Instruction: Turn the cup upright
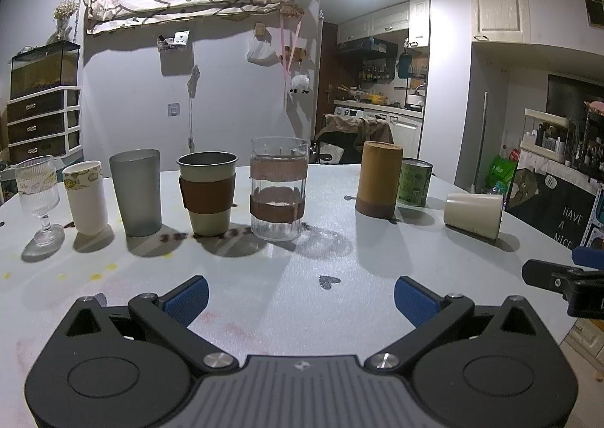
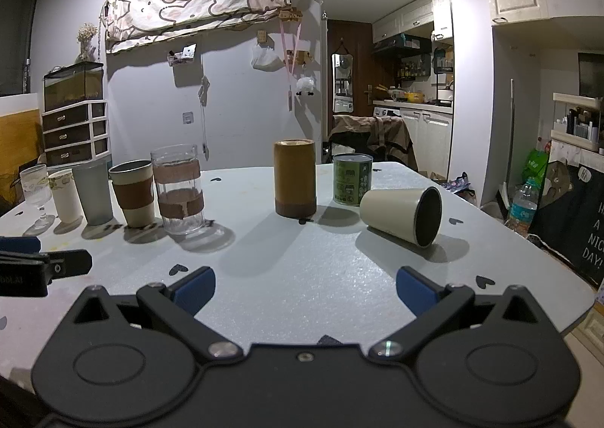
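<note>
A cream cup (image 2: pixel 392 214) with a dark inside lies on its side on the white table (image 2: pixel 302 269), mouth toward the front right. It also shows at the right of the left wrist view (image 1: pixel 472 214). My right gripper (image 2: pixel 305 290) is open and empty, low over the table, in front of and left of the cup. My left gripper (image 1: pixel 300 299) is open and empty, further left, facing the row of upright cups. Part of the right gripper (image 1: pixel 566 280) shows at the right edge of the left wrist view.
Upright in a row stand a stemmed glass (image 1: pixel 39 197), a white cup (image 1: pixel 86 197), a grey tumbler (image 1: pixel 137 192), a sleeved cup (image 1: pixel 207 197) and a banded glass (image 1: pixel 278 188). A brown cylinder (image 2: pixel 294 178) and a green can (image 2: pixel 352 178) stand behind the lying cup. The table's edge (image 2: pixel 566 299) runs at the right.
</note>
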`<state>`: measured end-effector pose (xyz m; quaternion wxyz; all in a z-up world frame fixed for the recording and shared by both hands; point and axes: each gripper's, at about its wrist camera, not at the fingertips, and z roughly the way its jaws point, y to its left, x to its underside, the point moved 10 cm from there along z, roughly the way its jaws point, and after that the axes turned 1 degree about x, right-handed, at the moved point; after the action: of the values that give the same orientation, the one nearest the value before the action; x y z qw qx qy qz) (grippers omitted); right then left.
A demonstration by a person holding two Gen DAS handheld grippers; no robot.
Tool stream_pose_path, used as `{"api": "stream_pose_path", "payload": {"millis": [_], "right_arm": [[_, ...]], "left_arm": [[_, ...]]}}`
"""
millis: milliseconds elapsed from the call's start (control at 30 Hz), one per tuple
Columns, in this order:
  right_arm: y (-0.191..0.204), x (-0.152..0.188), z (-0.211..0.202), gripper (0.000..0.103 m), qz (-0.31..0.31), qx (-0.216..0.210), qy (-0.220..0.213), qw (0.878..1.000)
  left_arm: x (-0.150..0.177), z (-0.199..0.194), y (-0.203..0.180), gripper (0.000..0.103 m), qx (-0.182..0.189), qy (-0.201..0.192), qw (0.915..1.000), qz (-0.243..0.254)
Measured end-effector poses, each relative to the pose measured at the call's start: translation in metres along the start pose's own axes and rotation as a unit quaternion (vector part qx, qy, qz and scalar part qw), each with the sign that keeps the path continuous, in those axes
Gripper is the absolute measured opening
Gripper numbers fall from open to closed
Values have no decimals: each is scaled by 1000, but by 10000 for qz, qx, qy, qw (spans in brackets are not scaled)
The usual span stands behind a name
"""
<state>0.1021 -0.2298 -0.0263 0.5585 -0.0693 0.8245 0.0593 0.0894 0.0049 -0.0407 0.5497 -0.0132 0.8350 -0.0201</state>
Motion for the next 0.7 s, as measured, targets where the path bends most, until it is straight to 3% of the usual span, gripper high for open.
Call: {"api": "stream_pose_path", "payload": {"millis": [700], "right_arm": [[-1, 1, -3, 103, 16, -2, 8, 10000]], "left_arm": [[2, -2, 3, 103, 20, -4, 10000, -1]]}}
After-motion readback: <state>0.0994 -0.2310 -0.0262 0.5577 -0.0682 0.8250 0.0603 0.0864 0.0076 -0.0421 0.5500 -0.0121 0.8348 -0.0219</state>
